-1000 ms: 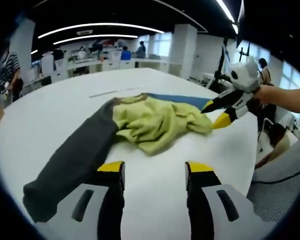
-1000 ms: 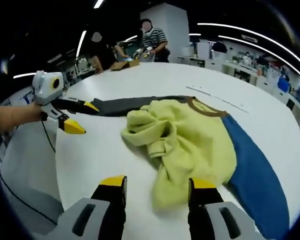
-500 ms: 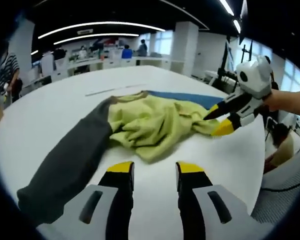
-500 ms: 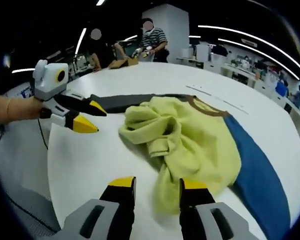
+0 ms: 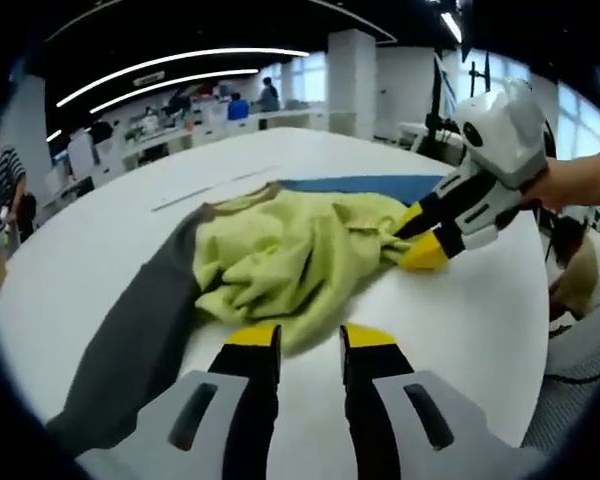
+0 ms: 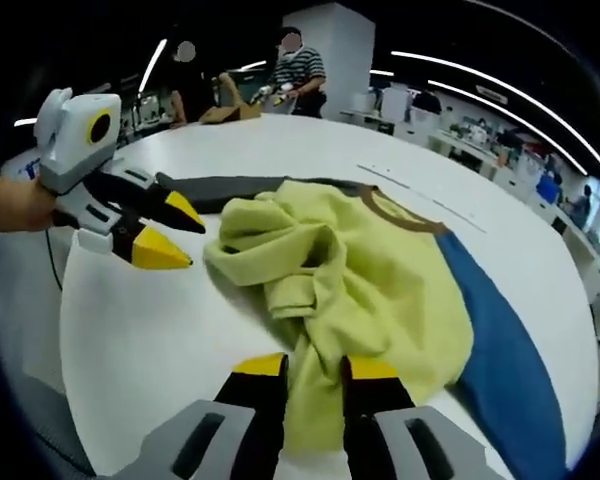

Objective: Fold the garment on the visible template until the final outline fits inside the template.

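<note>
Jaws of both the left gripper [image 5: 310, 338] and right gripper [image 6: 315, 368] have narrowed, straddling the garment [image 6: 360, 280].

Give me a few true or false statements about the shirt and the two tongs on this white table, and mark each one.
1. The garment lies crumpled, not folded flat. True.
2. One sleeve is blue and the other dark grey. True.
3. The garment's body is red. False: it is yellow-green.
4. The right tongs have yellow-green fabric between their tips. True.
5. The left tongs are lifted high above the table. False: they sit low at the garment's near edge.
</note>
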Demonstrator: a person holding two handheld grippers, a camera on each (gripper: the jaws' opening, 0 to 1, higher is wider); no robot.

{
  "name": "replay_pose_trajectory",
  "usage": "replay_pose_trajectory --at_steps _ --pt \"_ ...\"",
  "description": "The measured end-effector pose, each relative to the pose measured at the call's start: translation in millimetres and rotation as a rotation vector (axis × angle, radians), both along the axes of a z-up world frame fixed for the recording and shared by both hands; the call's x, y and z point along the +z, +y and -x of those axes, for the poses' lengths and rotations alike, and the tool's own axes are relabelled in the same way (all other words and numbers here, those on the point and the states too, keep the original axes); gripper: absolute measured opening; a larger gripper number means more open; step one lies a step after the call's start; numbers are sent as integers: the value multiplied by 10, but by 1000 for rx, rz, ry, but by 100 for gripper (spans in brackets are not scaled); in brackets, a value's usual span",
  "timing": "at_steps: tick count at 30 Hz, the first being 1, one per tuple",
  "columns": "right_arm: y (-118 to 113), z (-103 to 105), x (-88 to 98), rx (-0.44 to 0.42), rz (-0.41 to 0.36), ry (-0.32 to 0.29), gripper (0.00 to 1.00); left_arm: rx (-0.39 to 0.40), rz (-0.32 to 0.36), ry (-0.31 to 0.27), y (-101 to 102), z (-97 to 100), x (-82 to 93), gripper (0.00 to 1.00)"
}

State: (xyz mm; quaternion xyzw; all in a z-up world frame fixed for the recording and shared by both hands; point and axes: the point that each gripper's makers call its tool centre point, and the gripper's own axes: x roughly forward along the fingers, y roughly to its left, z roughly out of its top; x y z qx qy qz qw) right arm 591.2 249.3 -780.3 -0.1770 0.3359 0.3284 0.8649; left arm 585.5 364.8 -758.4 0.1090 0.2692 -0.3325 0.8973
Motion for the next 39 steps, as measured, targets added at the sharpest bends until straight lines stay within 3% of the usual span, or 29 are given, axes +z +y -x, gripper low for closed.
replay_pose_trajectory --at_steps 10,12,16,18,26,33,39 --pt "34 -65 -79 -15 84 -58 13 34 -50 1 -125 -85 -140 17" --pt "26 -102 -66 -39 78 -61 10 35 -90 -4 -121 -99 -185 17" --pt "19 -115 -70 -55 62 -40 5 30 -164 -20 -89 -124 -240 9" --pt "0 -115 -53 -45 66 -34 1 32 -159 -17 -81 -132 -234 3" --pt "-113 -27 187 -3 21 11 0 11 -162 -30 16 -42 -77 0" --pt "-215 33 481 31 -18 22 0 7 -136 -37 158 84 175 0" --pt "-317 75 606 46 6 61 0 1 -120 -40 202 215 331 0"
